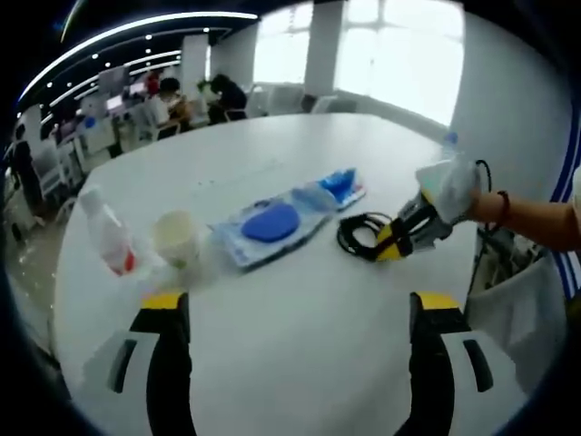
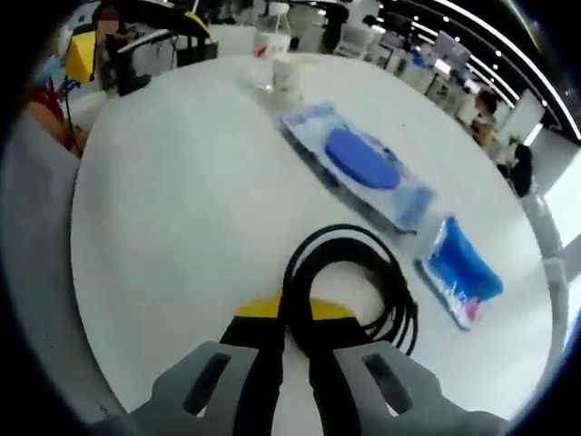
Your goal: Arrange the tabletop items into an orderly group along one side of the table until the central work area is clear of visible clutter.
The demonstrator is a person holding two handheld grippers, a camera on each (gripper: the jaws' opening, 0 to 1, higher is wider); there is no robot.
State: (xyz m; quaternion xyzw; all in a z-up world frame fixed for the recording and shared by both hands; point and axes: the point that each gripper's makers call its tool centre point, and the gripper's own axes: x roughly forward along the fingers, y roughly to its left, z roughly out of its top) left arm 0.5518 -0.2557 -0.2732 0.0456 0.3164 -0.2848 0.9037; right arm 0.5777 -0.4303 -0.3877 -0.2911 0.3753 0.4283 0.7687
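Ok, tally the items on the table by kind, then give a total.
Bottles: 1
Cups: 1
Blue packs: 2 (large, small)
Black cables: 1, between the right gripper's jaws
Total: 5

My left gripper [image 1: 295, 318] hangs open over the table [image 1: 300, 363]. Ahead: bottle [image 1: 107, 238], cup [image 1: 178, 238], blue pouch [image 1: 272, 222]; my right gripper [image 1: 399, 238] pinches the black cable [image 1: 361, 234].

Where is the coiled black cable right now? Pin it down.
The black cable lies on the white table, clamped in the right gripper, just beside the small blue packet.
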